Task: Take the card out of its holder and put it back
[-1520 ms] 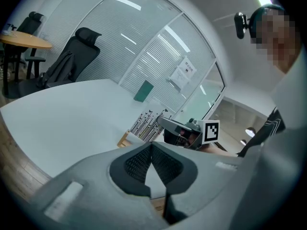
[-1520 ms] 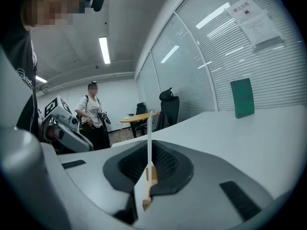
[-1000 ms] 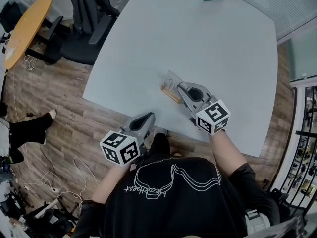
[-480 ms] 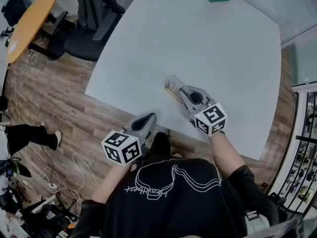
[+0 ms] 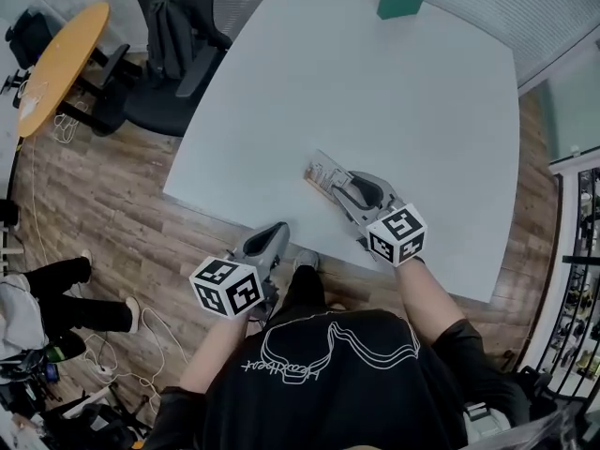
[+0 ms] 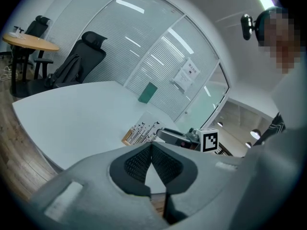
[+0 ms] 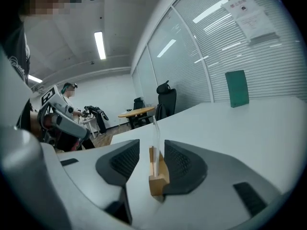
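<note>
near the front edge of the wide white table (image 5: pixel 412 92): a thin, pale, stiff card (image 7: pixel 155 128) printed with rows of tiny black marks, standing upright in the slot of a short light-wood block holder (image 7: pixel 156 178). shows as 1 translucent sliver, edge-on, in the right gripper view, and as a broad pale face in the left gripper view.

flanked by the 2 dark ribbed pads of the right gripper (image 7: pixel 152 146), just now opening wide, with card and holder between them (a gap on each side of the card, no pinch on it). right-hand pad close against the holder's side; cannot tell whether touching.

left gripper (image 6: pixel 152 146) by the table's front edge, apart from the card, tips pressed together on nothing.

print too small to read in any view. part of the holder covered by the right gripper in the head view; its near end cut off by the pad edge in the right gripper view.
</note>
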A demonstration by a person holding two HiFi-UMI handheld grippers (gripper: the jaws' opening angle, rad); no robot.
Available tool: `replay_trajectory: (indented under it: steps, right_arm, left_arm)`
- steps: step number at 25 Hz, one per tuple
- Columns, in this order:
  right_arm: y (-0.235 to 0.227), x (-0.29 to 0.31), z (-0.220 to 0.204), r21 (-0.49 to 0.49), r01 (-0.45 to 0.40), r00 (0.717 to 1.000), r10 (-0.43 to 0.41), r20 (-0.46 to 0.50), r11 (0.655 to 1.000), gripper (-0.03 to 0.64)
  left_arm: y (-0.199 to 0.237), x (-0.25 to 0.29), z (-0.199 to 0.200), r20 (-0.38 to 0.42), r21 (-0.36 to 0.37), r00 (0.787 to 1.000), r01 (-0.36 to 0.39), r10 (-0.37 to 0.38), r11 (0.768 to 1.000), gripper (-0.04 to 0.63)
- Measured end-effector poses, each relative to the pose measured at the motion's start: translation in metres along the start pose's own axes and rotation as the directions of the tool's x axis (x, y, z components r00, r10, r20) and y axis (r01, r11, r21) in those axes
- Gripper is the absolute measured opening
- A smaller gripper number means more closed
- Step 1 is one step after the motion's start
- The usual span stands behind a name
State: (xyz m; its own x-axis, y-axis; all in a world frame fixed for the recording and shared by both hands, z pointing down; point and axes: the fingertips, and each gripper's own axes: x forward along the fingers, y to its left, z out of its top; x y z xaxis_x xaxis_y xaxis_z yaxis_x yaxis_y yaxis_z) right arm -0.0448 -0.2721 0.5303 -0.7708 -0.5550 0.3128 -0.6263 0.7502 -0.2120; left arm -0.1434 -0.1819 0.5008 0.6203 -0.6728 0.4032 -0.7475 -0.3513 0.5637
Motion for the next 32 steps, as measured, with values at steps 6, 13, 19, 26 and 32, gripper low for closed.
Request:
replay_trajectory:
  steps: [6, 13, 19, 26, 32]
  right_arm:
    - [0.013, -0.061, 0.033, 0.108, -0.008, 0.995, -0.003, 0.101, 0.994, 0.138]
    - [0.085, -0.145, 0.062, 0.064, -0.157, 0.975, 0.144, 0.17, 0.986, 0.047]
    - [0.128, -0.196, 0.069, 0.014, -0.207, 0.965, 0.202, 0.169, 0.978, 0.009]
    - [0.169, -0.248, 0.061, 0.1, -0.324, 0.934, 0.301, 0.19, 0.941, 0.008]
    - [0.186, -0.279, 0.066, 0.132, -0.362, 0.917, 0.327, 0.227, 0.923, 0.008]
  left_arm:
    - [-0.033, -0.01, 0.005, 0.036, 0.035, 0.999, 0.015, -0.016, 0.999, 0.012]
    - [-0.099, -0.037, 0.008, 0.104, 0.116, 0.992, 0.059, -0.071, 0.992, 0.012]
    - [-0.165, -0.062, 0.003, 0.14, 0.191, 0.98, 0.115, -0.143, 0.975, 0.012]
    - [-0.225, -0.088, -0.013, 0.156, 0.276, 0.966, 0.158, -0.206, 0.948, 0.012]
    - [-0.26, -0.108, -0.017, 0.169, 0.329, 0.957, 0.171, -0.236, 0.929, 0.012]
